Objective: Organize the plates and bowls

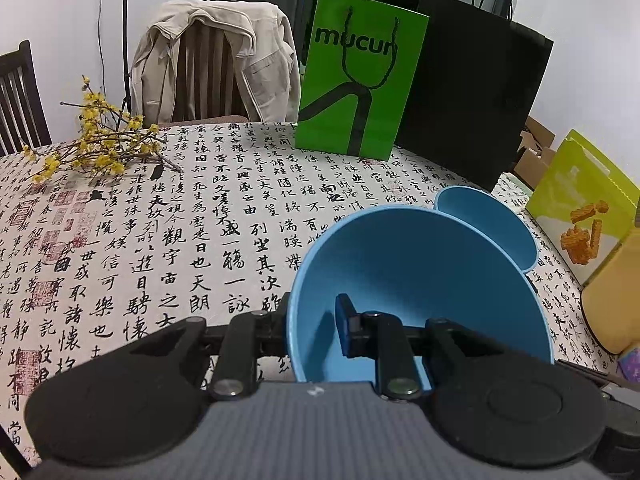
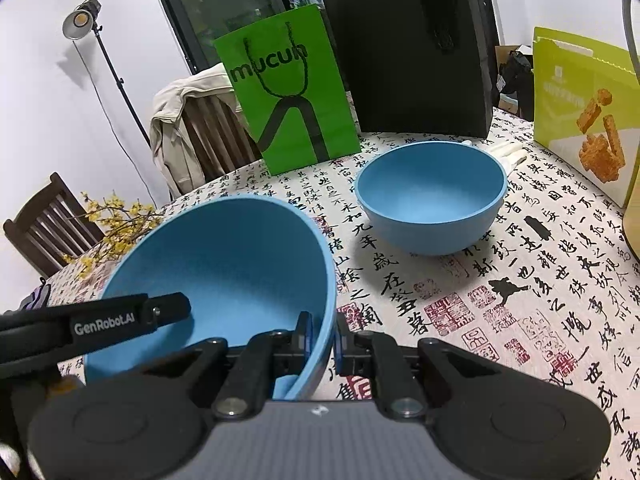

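Observation:
A large blue bowl [image 1: 420,272] hangs tilted above the calligraphy tablecloth [image 1: 160,240], held from both sides. My left gripper [image 1: 312,320] is shut on its left rim, one finger inside the bowl and one outside. In the right wrist view the same bowl [image 2: 224,256] has my right gripper [image 2: 323,336] shut on its right rim. A black finger [image 2: 168,308] of the left gripper reaches into it from the left. A second blue bowl [image 2: 430,196] stands upright on the cloth beyond, also visible behind the held bowl [image 1: 488,224].
A green paper bag [image 2: 288,92] and a black bag [image 2: 416,52] stand at the table's far side. A yellow-green snack box [image 2: 580,120] stands at the right. Yellow flower twigs [image 1: 100,144] lie far left. A chair with a beige jacket [image 1: 216,60] stands behind the table.

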A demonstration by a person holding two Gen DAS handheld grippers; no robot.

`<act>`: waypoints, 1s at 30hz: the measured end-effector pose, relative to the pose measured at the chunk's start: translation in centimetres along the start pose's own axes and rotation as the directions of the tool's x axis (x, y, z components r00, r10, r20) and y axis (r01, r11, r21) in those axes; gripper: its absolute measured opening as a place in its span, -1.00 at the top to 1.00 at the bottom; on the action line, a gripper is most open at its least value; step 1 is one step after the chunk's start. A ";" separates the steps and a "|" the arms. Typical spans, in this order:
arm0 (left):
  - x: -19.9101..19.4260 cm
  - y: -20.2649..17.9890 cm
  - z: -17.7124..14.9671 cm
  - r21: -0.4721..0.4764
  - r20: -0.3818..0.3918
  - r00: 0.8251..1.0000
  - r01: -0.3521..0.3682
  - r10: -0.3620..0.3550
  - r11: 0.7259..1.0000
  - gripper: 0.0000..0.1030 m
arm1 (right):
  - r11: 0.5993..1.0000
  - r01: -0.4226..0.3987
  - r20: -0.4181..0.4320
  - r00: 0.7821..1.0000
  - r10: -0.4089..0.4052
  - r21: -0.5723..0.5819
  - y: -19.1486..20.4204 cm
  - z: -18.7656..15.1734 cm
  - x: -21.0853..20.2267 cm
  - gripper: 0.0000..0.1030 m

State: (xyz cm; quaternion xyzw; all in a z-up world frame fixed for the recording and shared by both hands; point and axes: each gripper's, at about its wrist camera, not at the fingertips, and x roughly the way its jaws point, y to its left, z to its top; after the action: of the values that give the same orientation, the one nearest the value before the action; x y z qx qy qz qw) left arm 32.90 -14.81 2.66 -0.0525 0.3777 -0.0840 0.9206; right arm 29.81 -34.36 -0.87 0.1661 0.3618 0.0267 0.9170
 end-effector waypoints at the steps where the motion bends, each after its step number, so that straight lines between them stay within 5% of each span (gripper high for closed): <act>1: -0.2 0.2 -0.1 -0.003 0.002 1.000 0.001 -0.001 1.000 0.58 | 1.000 -0.001 0.000 1.000 0.001 -0.002 0.1 0.0 -0.1 0.80; 30: -8.9 4.4 -3.4 -0.051 0.082 0.997 0.012 -0.008 0.999 0.58 | 0.997 -0.015 0.055 0.998 0.020 -0.081 5.9 -3.8 -7.1 0.80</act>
State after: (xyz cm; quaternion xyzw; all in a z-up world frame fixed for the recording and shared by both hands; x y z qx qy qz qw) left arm 24.75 -8.84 5.67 -0.0814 0.3415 -0.0767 0.9332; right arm 22.47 -28.91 3.08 0.1328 0.3331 0.0447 0.9324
